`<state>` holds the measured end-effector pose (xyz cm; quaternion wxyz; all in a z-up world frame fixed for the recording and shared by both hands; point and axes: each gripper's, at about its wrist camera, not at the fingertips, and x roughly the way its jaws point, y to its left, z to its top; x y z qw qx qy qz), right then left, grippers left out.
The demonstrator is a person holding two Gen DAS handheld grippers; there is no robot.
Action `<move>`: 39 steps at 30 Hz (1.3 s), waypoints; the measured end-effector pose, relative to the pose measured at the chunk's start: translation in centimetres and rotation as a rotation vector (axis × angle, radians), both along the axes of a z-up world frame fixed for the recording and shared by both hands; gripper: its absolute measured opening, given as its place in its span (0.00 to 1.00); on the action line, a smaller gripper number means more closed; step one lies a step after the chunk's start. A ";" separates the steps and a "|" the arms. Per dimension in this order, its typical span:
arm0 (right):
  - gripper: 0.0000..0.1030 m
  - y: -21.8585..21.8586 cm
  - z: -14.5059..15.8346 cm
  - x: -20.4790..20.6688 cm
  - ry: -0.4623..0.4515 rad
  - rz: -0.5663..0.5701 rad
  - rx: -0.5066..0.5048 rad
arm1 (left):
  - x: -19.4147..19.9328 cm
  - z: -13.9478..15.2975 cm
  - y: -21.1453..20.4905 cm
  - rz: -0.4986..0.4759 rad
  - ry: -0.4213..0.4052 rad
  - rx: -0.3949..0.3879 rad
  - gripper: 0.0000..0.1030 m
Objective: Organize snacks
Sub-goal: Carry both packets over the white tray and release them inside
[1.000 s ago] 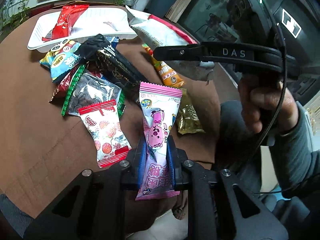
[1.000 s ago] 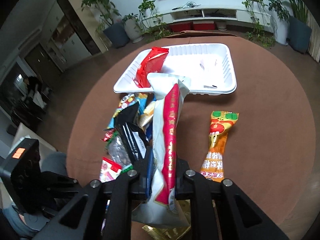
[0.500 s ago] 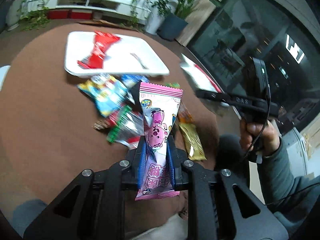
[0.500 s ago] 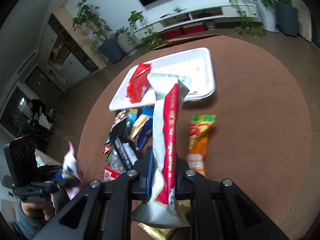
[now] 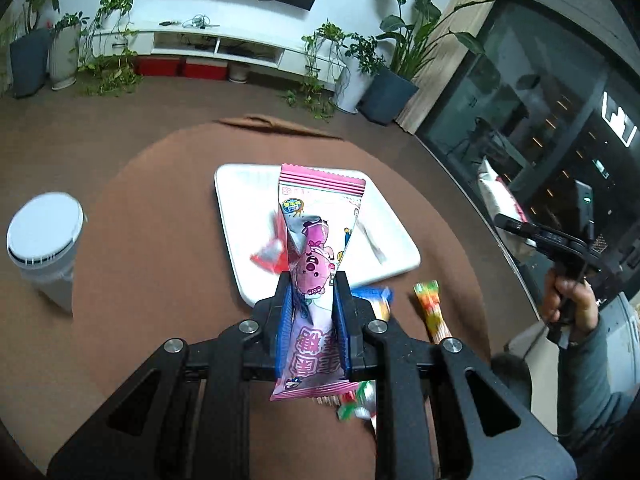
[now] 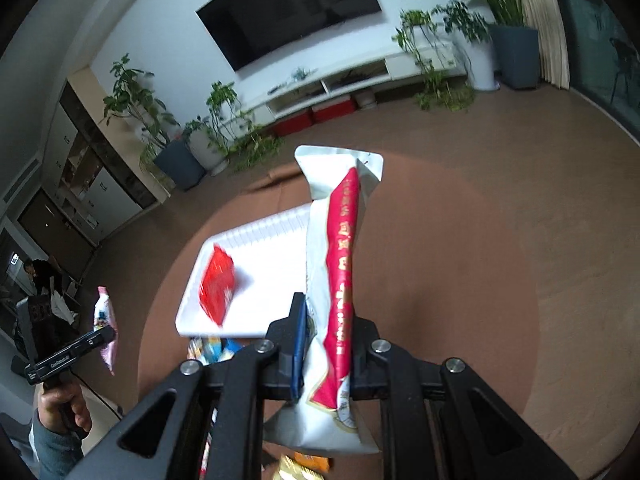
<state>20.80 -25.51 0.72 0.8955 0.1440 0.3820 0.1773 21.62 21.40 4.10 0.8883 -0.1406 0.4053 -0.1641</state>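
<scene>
A round brown table (image 5: 152,240) holds a white tray (image 5: 244,216) with one red packet (image 6: 217,285) inside. The left gripper (image 5: 312,300) pinches a pink snack packet (image 5: 316,248); the right gripper (image 6: 326,332) pinches a white-and-red bag (image 6: 340,264). Both hang above the tray's near edge; each should be carried over bare tray before release.

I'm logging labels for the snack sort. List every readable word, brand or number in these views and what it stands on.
Pink snack packet in the left gripper: large Chinese characters, upside down, not legible to me.
White-and-red packet in the right gripper: gold print, blurred.
Left gripper body, seen from the right wrist: small white lettering, too small.
Red packet in the white tray: blurred.
</scene>
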 end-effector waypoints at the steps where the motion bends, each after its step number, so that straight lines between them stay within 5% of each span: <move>1: 0.16 0.9 0.6 0.7 -0.014 0.017 0.006 | 1.3 0.1 0.2 0.006 0.001 0.001 0.17; 7: 0.16 6.7 0.7 4.3 -0.006 0.113 0.004 | 7.1 -0.3 0.3 0.028 0.021 0.023 0.17; 16: 0.16 13.2 -5.1 9.1 0.124 0.174 -0.061 | 13.9 -5.0 -2.3 0.032 0.110 0.079 0.17; 39: 0.16 15.6 -11.4 12.3 0.217 0.147 -0.170 | 17.2 -11.7 -7.9 0.016 0.178 0.238 0.19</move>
